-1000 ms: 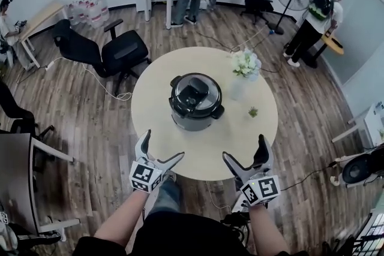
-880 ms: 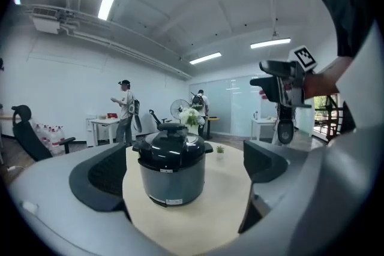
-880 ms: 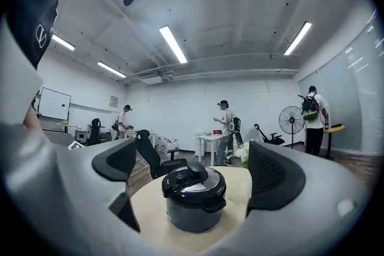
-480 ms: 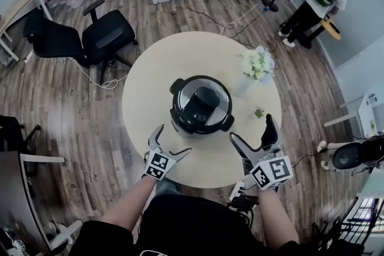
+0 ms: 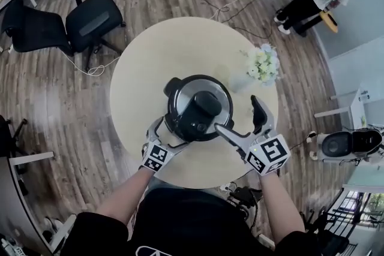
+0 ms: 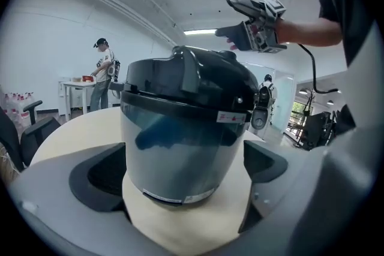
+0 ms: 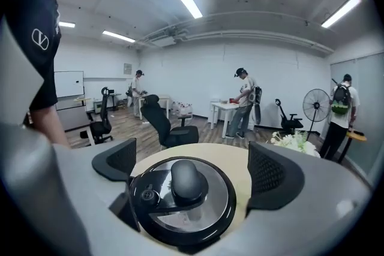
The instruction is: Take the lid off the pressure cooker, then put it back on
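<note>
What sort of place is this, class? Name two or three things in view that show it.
Probably an open office or lab, not a kitchen: wheeled office chairs, a wall whiteboard and a pedestal fan share the room with the round table bearing the pressure cooker.

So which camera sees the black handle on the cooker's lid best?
The right gripper view: it looks down on the lid handle, close and whole. The head view shows it from above, but smaller. The left gripper view sees it only side-on, from low down.
</note>
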